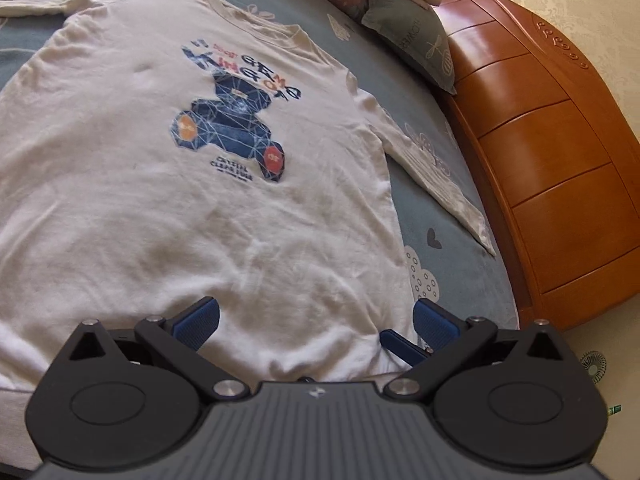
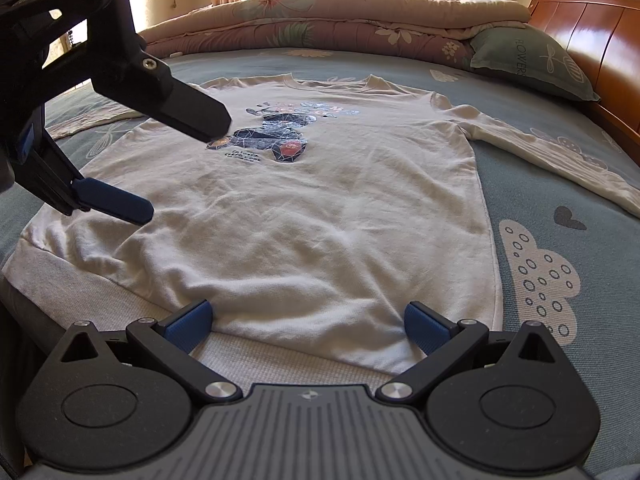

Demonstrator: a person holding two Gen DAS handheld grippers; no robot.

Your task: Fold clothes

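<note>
White sweatshirt (image 2: 320, 208) flat on the bed (image 2: 560, 184); left hand-held gripper (image 1: 316, 320) and right hand-held gripper (image 2: 308, 320), both wide open and empty, should pinch both hem layers evenly near the bed's near edge.

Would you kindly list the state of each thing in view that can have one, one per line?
White sweatshirt: unfolded, spread flat on the bed, print up, lightly wrinkled.
Right sleeve: stretched out to the side, not folded in.
Left hand-held gripper: open, over the hem, holding nothing.
Right hand-held gripper: open, at the hem, holding nothing.
Quilt: folded, lying at the far edge.
Pillow: leaning at the headboard.
</note>
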